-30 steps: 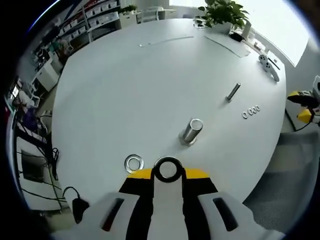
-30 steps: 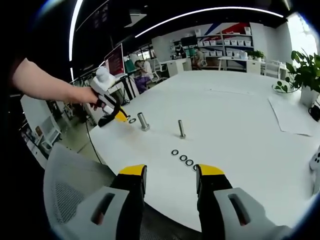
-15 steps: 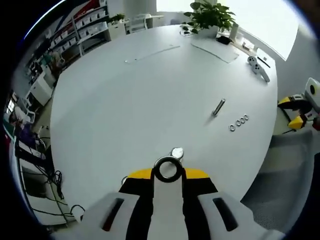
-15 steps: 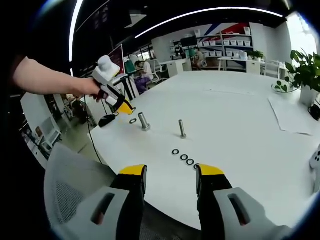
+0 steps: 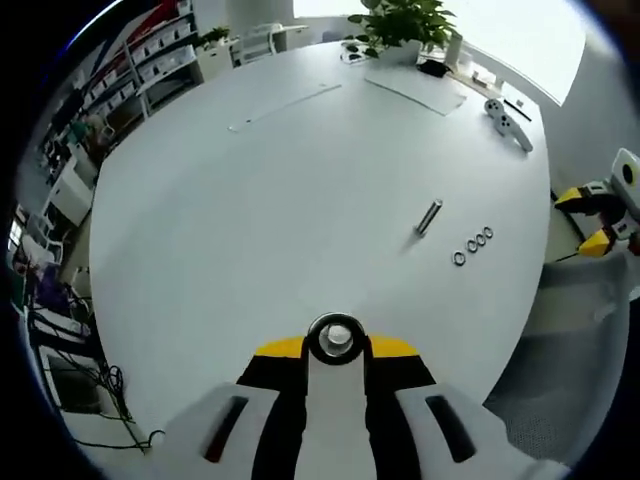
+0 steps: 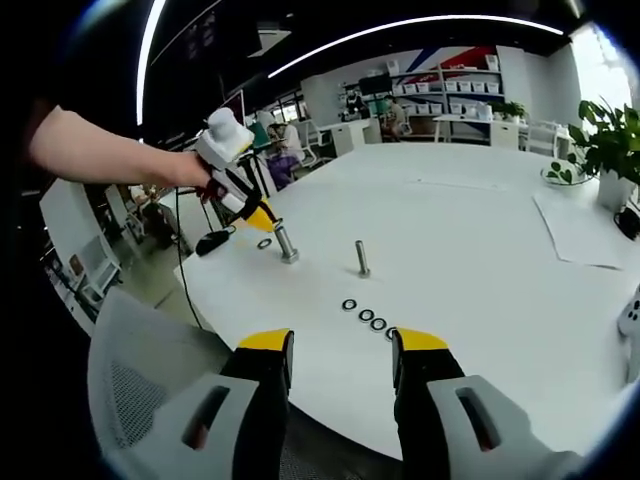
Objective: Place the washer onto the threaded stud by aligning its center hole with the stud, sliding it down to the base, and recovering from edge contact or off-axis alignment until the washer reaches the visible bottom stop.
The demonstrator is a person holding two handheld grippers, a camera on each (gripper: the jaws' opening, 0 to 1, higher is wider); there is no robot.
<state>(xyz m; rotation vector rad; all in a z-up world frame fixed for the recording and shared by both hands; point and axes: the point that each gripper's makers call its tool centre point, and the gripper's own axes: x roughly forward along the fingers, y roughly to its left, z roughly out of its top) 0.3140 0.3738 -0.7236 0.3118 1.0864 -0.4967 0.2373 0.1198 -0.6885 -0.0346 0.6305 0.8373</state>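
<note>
My left gripper [image 5: 335, 347] is shut on a large steel washer [image 5: 313, 340], held flat at the tips of its jaws. The top of the thick threaded stud [image 5: 338, 336] shows through the washer's hole. In the right gripper view a hand holds the left gripper [image 6: 262, 214] tilted down, its yellow tips just above the upright stud [image 6: 287, 243]. A second large washer [image 6: 264, 243] lies on the white table [image 6: 480, 240] beside the stud. My right gripper [image 6: 340, 345] stands open near the table's edge with nothing between its jaws.
A thin bolt [image 6: 362, 258] stands mid-table with a row of small washers [image 6: 365, 316] close to it; both appear too as bolt [image 5: 428, 216] and washers [image 5: 472, 244]. Paper sheets, a potted plant [image 5: 400, 20] and a white controller [image 5: 508, 112] lie at the far side. A grey chair [image 6: 140, 370] sits below the edge.
My left gripper has lifted with the washer and moved over the stud, so the stud top now lines up inside the washer's hole. The right gripper has stayed put.
</note>
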